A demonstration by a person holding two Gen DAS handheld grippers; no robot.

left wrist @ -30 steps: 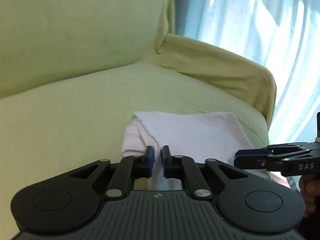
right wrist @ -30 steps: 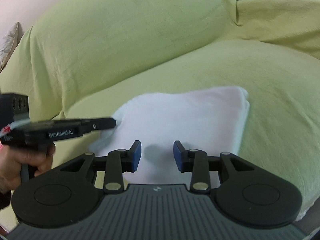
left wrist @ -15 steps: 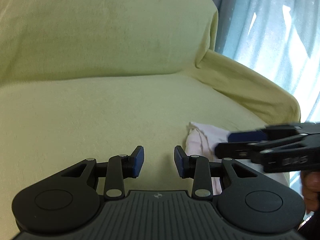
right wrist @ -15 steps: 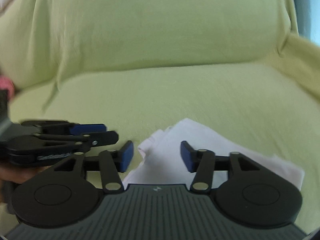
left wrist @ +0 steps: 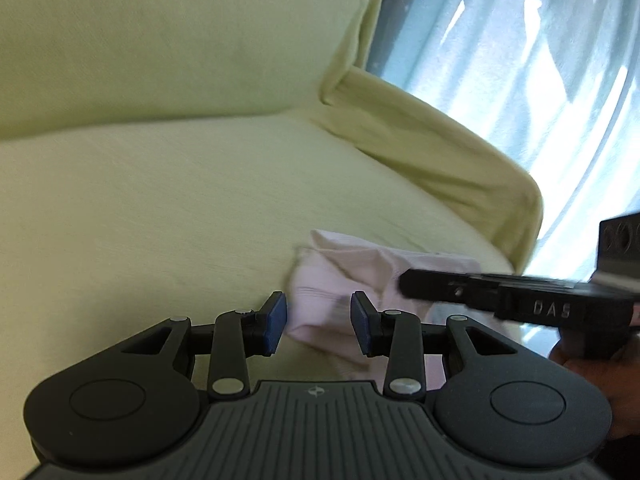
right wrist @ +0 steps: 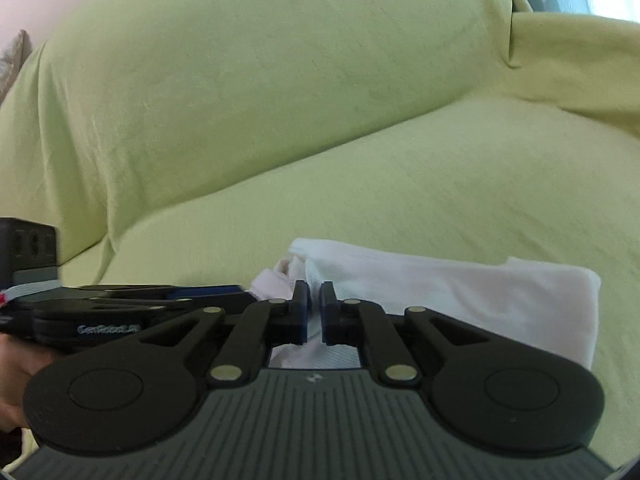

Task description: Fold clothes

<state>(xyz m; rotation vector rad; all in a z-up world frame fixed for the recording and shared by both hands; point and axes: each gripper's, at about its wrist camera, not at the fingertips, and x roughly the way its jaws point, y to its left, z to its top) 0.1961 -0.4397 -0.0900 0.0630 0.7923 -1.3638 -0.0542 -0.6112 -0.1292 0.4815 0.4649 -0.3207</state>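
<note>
- The folded pale pink cotton garment (right wrist: pixel 460 292) lies on the seat of the sofa draped in yellow-green cloth (right wrist: pixel 280 100).
- The right gripper (right wrist: pixel 315 312) has its jaws nearly closed, apparently pinching the garment's bunched near corner.
- The left gripper (left wrist: pixel 316 326) hovers with jaws apart, holding nothing.

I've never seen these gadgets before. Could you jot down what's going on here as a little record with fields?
Setting: sofa under a yellow-green cover
Garment: folded pale pink cloth lying on the seat
Left tongs: open, tips at the cloth's edge, gripping nothing
Right tongs: closed, pinching the cloth's near edge
Background: pale curtain beyond the armrest
</note>
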